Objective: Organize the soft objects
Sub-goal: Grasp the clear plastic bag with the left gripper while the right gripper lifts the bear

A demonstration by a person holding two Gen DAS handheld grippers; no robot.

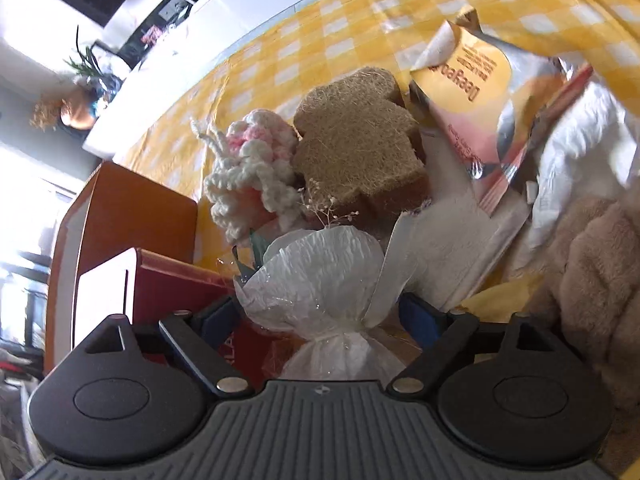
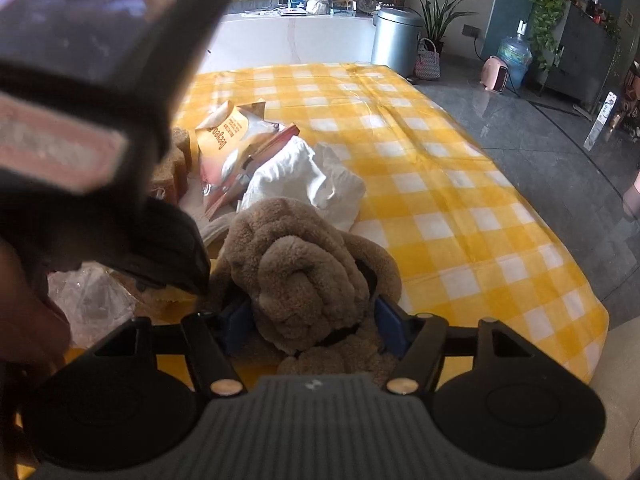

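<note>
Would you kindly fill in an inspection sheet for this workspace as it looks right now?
Surface: yellow checked tablecloth, wrinkled.
Job's things: brown plush toy; wrapped crochet bouquet; loofah sponge; white cloth.
Clutter: snack pouch; red box at the table's left.
Grippers: left tool around the bouquet's white wrapper, contact unclear; right tool closed on the plush toy.
Cables: one on the floor by the pink heater.
Surroundings: metal bin, potted plants, water jug.

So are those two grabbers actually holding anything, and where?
Left fingers pinch the wrapped bouquet at its tied neck. Right fingers squeeze the brown plush toy around its middle.
</note>
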